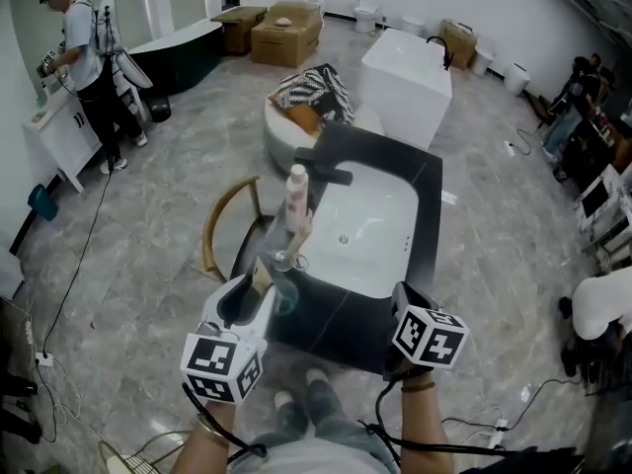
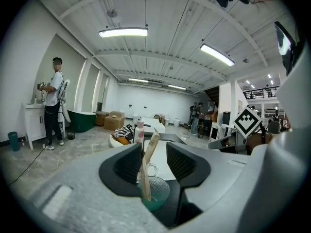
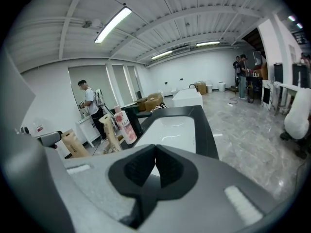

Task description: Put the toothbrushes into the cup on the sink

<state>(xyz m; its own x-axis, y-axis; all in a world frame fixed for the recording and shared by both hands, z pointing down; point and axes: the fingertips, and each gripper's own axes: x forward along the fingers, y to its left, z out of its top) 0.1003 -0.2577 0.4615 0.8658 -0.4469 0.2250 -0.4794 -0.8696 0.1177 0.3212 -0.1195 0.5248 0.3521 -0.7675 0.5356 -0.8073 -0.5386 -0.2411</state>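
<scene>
Fingers (image 2: 183, 161) of the left gripper (image 2: 154, 155) stand released around a wrapped toothbrush (image 2: 146, 174) in the teal cup (image 2: 161, 192); the right gripper (image 3: 155, 152) has its fingers clenched, empty.

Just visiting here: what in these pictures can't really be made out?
Cup: its base, left gripper view, hidden behind the body of the left gripper.
Toothbrush: its bristles, all views, covered by its packaging.
Bottle: its label, head view, too small.
People at the back: what they are doing, left gripper view, too small.
</scene>
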